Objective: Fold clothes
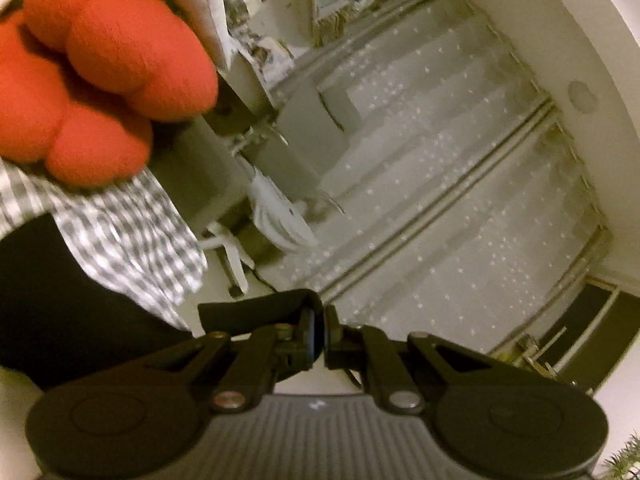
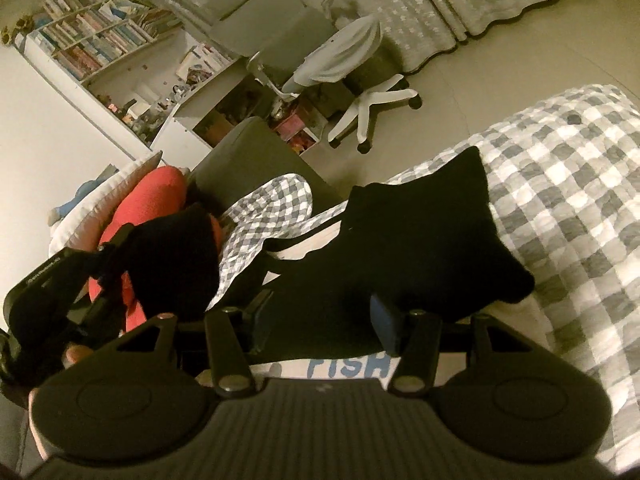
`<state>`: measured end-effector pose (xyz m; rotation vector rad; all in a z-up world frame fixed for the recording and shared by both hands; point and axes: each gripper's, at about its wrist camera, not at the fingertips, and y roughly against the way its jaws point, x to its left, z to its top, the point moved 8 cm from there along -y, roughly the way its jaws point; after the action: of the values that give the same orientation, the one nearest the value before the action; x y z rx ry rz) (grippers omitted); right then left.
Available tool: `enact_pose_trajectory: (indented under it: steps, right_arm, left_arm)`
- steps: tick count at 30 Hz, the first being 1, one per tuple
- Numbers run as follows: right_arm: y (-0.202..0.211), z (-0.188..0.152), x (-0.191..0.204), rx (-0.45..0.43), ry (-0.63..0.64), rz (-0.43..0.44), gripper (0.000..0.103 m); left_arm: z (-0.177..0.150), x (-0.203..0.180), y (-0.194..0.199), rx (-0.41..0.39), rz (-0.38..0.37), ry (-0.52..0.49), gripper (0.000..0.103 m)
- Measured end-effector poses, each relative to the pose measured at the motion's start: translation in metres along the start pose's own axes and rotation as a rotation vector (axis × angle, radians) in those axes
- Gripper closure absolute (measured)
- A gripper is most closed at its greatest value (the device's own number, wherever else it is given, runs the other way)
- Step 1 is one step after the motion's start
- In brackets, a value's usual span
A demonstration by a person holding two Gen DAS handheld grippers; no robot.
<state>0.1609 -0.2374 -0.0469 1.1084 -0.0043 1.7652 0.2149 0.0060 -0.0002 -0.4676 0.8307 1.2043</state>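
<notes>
1. The black garment (image 2: 420, 240) lies partly spread over the checked bedspread (image 2: 568, 184), one pointed corner standing up toward the far side and its near edge running down to the right gripper (image 2: 320, 320). It is dark enough that I cannot say what kind of garment it is.
2. The left gripper (image 1: 323, 334) has its tongs pressed together on a strip of that same black cloth (image 1: 260, 306). I take it the edge is pinched so it can be carried across for a fold.
3. The right gripper's tongs stand apart, the cloth lying between and over them. Whether they are about to take hold or have just let go, I cannot judge.
4. A white panel with blue letters (image 2: 352, 366) shows just near of the right gripper, under the black cloth.
5. To the left sits an orange-red plush toy (image 1: 100, 68), touching the bedding.
6. Farther off stand a white-legged office chair (image 2: 360, 92), a bookshelf (image 2: 92, 44) and pale dotted curtains (image 1: 460, 160).
</notes>
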Motion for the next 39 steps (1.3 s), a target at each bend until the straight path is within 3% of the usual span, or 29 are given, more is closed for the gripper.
enact_pose_trajectory:
  steps: [17, 22, 27, 29, 34, 39]
  right_arm:
    - [0.004, 0.005, -0.008, -0.015, -0.027, 0.001, 0.046]
    - [0.004, 0.007, -0.010, -0.022, -0.034, -0.004, 0.046]
    - [0.005, 0.009, -0.013, -0.034, -0.052, -0.004, 0.046]
    - [0.006, 0.010, -0.014, -0.038, -0.058, -0.002, 0.046]
    - [0.005, 0.013, -0.013, -0.045, -0.066, 0.005, 0.046]
    - [0.000, 0.013, -0.009, -0.047, -0.065, 0.017, 0.047]
  left_arm:
    - [-0.071, -0.010, -0.036, 0.217, -0.044, -0.064, 0.099]
    - [-0.092, 0.001, -0.042, 0.329, -0.037, -0.102, 0.099]
    - [-0.110, 0.016, -0.047, 0.494, -0.043, -0.126, 0.097]
    - [-0.115, 0.023, -0.046, 0.551, -0.035, -0.147, 0.093]
    - [-0.118, 0.023, -0.033, 0.657, -0.074, -0.198, 0.057]
    - [-0.116, 0.013, -0.009, 0.724, -0.148, -0.285, 0.049]
